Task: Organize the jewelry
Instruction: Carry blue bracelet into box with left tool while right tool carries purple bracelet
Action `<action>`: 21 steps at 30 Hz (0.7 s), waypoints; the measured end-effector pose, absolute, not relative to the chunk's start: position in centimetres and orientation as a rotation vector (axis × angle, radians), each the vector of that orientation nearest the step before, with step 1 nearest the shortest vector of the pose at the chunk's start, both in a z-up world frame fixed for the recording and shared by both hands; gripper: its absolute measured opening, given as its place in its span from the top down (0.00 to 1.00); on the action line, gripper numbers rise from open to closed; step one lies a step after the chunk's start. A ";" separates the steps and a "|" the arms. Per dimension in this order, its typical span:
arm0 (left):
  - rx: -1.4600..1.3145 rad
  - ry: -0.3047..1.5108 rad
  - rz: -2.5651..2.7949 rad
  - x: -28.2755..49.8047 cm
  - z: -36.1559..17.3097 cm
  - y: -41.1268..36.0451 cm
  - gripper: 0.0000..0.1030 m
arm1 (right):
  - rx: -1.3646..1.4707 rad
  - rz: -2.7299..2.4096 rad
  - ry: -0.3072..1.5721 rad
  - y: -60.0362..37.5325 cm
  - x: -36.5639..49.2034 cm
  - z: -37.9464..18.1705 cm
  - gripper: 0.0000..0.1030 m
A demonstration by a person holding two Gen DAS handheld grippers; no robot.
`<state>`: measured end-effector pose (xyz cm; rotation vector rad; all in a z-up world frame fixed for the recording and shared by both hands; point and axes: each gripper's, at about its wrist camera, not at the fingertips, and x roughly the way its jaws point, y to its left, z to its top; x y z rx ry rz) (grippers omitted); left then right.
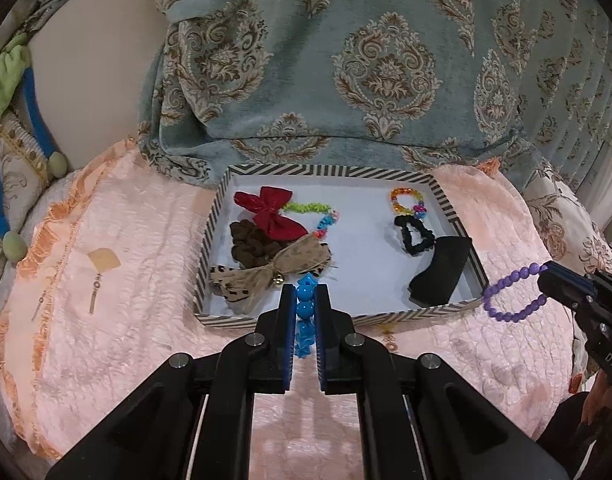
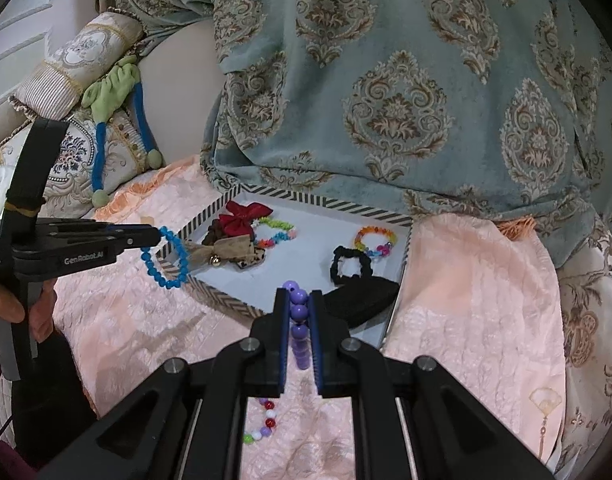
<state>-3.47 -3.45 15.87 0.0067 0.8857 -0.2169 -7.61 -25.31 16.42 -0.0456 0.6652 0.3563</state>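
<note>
A striped-rim tray (image 1: pixel 216 216) (image 2: pixel 210 300) with a white floor lies on the pink bedspread. It holds a red bow (image 1: pixel 272 210), a brown scrunchie (image 1: pixel 248 246), a tan bow (image 1: pixel 266 276), a rainbow bead bracelet (image 1: pixel 405 200) (image 2: pixel 375 238), a black scrunchie (image 1: pixel 413 234) (image 2: pixel 347 266) and a black case (image 1: pixel 441 270) (image 2: pixel 359 300). My left gripper (image 1: pixel 305 290) (image 2: pixel 158 235) is shut on a blue bead bracelet (image 1: pixel 304 308) (image 2: pixel 168 260), held above the tray's near edge. My right gripper (image 2: pixel 298 296) (image 1: pixel 547 270) is shut on a purple bead bracelet (image 2: pixel 298 328) (image 1: pixel 509 294), hanging beside the tray's right corner.
A pair of dangling earrings (image 1: pixel 94 280) lies on the bedspread left of the tray. A multicoloured bead string (image 2: pixel 264 422) lies under my right gripper, and a fan-shaped earring (image 2: pixel 545 404) sits far right. Patterned blue-grey fabric (image 1: pixel 345 60) rises behind the tray. Cushions sit at the left.
</note>
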 end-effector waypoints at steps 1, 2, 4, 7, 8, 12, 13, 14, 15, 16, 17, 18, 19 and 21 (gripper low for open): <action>0.005 0.887 -0.216 -3.4 15.9 -3.3 1.00 | -0.046 0.356 0.665 -25.3 -7.5 16.4 0.91; 0.001 0.887 -0.214 -3.3 16.0 -3.1 1.00 | -0.048 0.355 0.665 -25.3 -7.3 16.5 0.91; -0.007 0.879 -0.203 -3.1 16.5 -2.4 1.00 | -0.052 0.353 0.665 -25.4 -7.2 16.5 0.91; -0.012 0.876 -0.190 -2.6 17.0 -1.4 1.00 | -0.058 0.350 0.662 -25.5 -6.9 16.8 0.91; -0.011 0.874 -0.182 -2.5 17.2 -1.0 1.00 | -0.058 0.349 0.661 -25.5 -6.8 16.8 0.91; -0.020 0.865 -0.161 -1.9 17.9 0.0 1.00 | -0.054 0.342 0.656 -25.8 -6.2 17.2 0.91; -0.023 0.863 -0.160 -1.8 17.9 0.0 1.00 | -0.054 0.340 0.656 -25.9 -6.1 17.3 0.91; -0.026 0.861 -0.160 -1.6 18.0 0.1 1.00 | -0.055 0.338 0.655 -26.0 -5.9 17.3 0.91; -0.027 0.862 -0.159 -1.5 17.9 0.1 1.00 | -0.055 0.336 0.655 -26.1 -5.7 17.3 0.91; -0.028 0.864 -0.161 -1.4 17.8 0.0 1.00 | -0.054 0.335 0.655 -26.1 -5.6 17.3 0.91; -0.029 0.868 -0.165 -1.2 17.7 -0.2 1.00 | -0.053 0.333 0.656 -26.2 -5.4 17.3 0.91; -0.027 0.873 -0.170 -1.1 17.5 -0.5 1.00 | -0.053 0.330 0.657 -26.3 -5.2 17.2 0.91; -0.025 0.877 -0.173 -0.9 17.3 -0.8 1.00 | -0.055 0.327 0.659 -26.3 -5.1 17.2 0.91; -0.024 0.888 -0.189 -0.6 16.8 -1.6 1.00 | -0.056 0.324 0.661 -26.5 -5.0 17.2 0.91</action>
